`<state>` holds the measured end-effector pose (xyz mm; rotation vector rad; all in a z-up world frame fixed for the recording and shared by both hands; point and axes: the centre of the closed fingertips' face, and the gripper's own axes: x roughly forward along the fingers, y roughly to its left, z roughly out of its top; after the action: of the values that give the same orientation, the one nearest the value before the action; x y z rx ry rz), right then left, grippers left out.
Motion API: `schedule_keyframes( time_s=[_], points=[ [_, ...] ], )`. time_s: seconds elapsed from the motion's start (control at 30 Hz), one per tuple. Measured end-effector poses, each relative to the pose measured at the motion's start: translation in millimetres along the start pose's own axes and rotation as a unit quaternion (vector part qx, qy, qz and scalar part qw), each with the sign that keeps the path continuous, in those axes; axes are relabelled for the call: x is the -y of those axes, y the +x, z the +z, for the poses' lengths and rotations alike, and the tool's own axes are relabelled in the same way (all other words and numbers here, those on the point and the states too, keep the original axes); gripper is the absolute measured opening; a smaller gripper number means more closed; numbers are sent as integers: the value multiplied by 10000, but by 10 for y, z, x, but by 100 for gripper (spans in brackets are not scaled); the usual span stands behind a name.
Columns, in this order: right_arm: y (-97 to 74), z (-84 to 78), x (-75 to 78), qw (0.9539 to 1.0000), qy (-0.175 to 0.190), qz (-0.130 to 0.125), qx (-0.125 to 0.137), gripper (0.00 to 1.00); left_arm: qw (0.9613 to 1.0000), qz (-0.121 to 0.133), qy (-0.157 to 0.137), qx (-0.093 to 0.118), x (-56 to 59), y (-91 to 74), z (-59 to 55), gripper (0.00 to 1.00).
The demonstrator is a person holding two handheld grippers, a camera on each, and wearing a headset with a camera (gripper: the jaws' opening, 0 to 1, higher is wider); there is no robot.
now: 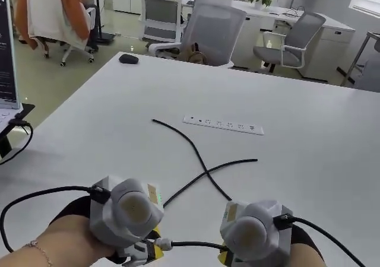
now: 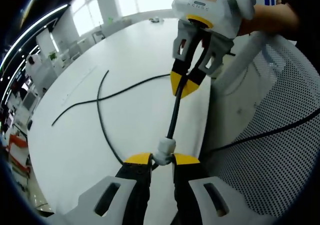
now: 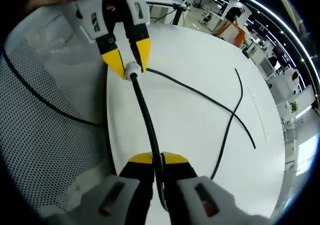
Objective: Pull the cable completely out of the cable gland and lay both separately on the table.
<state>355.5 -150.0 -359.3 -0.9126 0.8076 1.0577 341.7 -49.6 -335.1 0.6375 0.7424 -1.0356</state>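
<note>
The left tool [image 2: 161, 160] is clamped narrow on the white cable gland [image 2: 165, 149], its yellow tips pinching it from both sides. The right tool [image 3: 159, 160] is closed almost fully on the black cable [image 3: 145, 110], which passes between its yellow tips. Both tools sit at the near edge of the bench [image 1: 309, 160], one on the left and one on the right, with their tips turned toward each other.

The gland's long axis lies left to right, in line with the cable, and its cable end points right, toward the right tool. The stretch of cable between the tools runs straight, parallel to the near bench edge. The cable is threaded through the gland. It comes out of the gland's other end and lies across the bench toward the far right. The part past the right tool loops back and runs toward the far left. The two stretches cross on the bench beyond the tools.

A white power strip [image 1: 222, 124] lies past the crossing, and a dark mouse [image 1: 128, 59] lies near the far left edge.

In the head view the tool bodies hide the jaws and most of the gland; a small white stub of it shows between them. The gland's thread and nut are too small to make out. Whether the gland touches the bench cannot be told. A mesh chair [image 2: 270, 150] stands just off the near edge.
</note>
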Motion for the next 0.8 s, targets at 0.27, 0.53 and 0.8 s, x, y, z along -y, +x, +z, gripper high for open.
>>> schedule_keyframes(
  time_s=[0.27, 0.53, 0.8],
  points=[
    [-25, -237, 169, 9976, 292, -367, -502, 3, 10000, 67, -42, 41, -41, -16, 6, 17],
    [8, -247, 58, 9981, 237, -115, -550, 14, 9999, 87, 131, -57, -14, 0, -12, 17],
    [22, 310, -294, 9954, 75, 709, 645, 26, 9994, -101, 290, 178, 126, 10, 148, 17]
  ],
)
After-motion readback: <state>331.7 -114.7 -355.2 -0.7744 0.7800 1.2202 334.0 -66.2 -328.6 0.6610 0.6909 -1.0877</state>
